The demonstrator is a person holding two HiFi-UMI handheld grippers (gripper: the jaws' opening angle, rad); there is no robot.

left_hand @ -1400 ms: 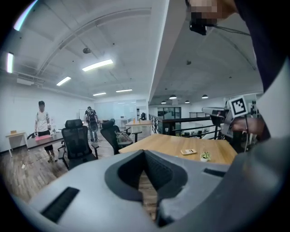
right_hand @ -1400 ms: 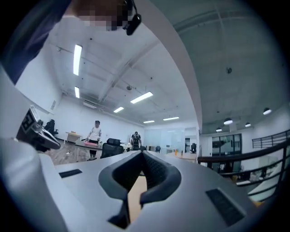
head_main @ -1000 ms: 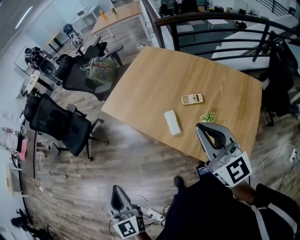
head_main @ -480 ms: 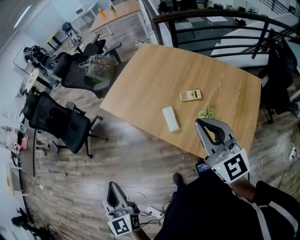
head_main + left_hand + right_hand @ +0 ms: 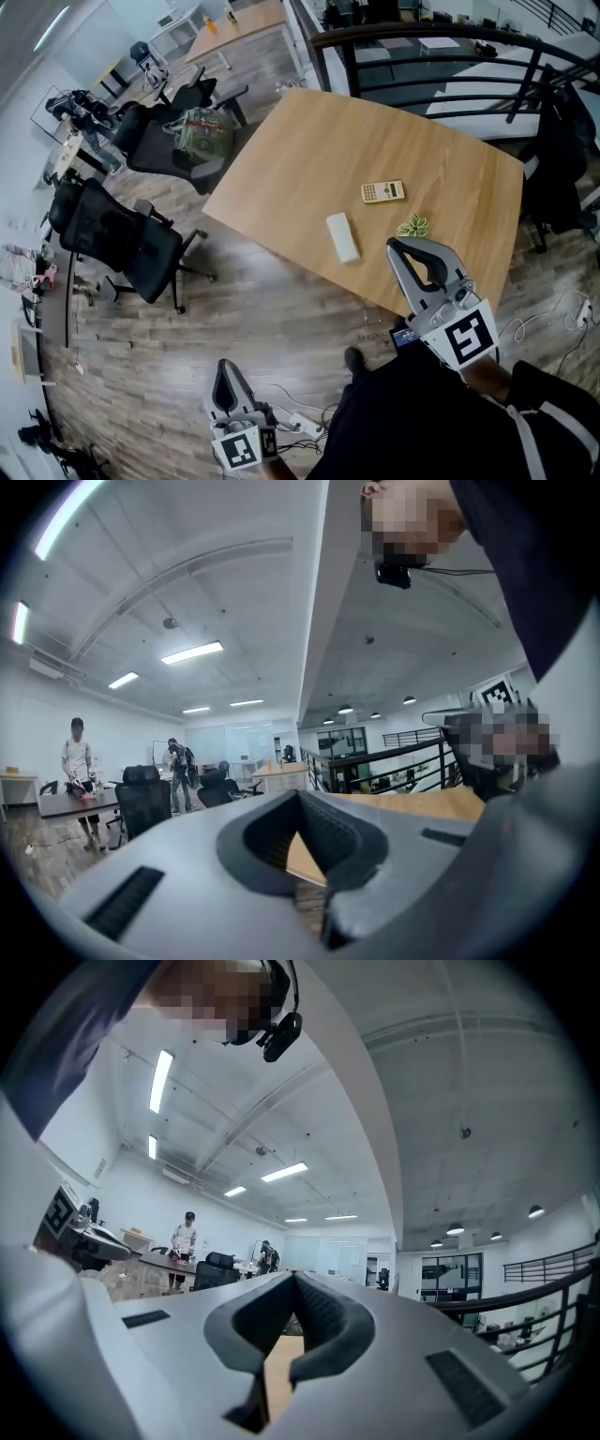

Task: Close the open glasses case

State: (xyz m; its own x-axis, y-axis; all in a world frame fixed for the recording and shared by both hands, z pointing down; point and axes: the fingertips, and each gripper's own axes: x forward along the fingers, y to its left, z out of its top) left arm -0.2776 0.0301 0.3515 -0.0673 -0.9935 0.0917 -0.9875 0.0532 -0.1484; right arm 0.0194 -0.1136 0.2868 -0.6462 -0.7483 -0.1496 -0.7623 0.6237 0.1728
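Note:
A white oblong glasses case (image 5: pixel 342 237) lies with its lid down near the front edge of the wooden table (image 5: pixel 309 141). My right gripper (image 5: pixel 396 246) hovers over the table's near right corner, to the right of the case and apart from it. Its jaws are shut with nothing between them. My left gripper (image 5: pixel 222 364) hangs low over the floor, well short of the table, also shut and empty. In the left gripper view the left gripper (image 5: pixel 298 794) points level at the table edge (image 5: pixel 441 803). The right gripper view shows the closed right gripper (image 5: pixel 295 1277) aimed across the room.
A beige calculator (image 5: pixel 382 191) and a small green plant-like item (image 5: pixel 413 226) lie on the table behind the case. Black office chairs (image 5: pixel 122 244) stand to the left. A dark railing (image 5: pixel 450 37) runs behind the table. Cables lie on the floor by my feet.

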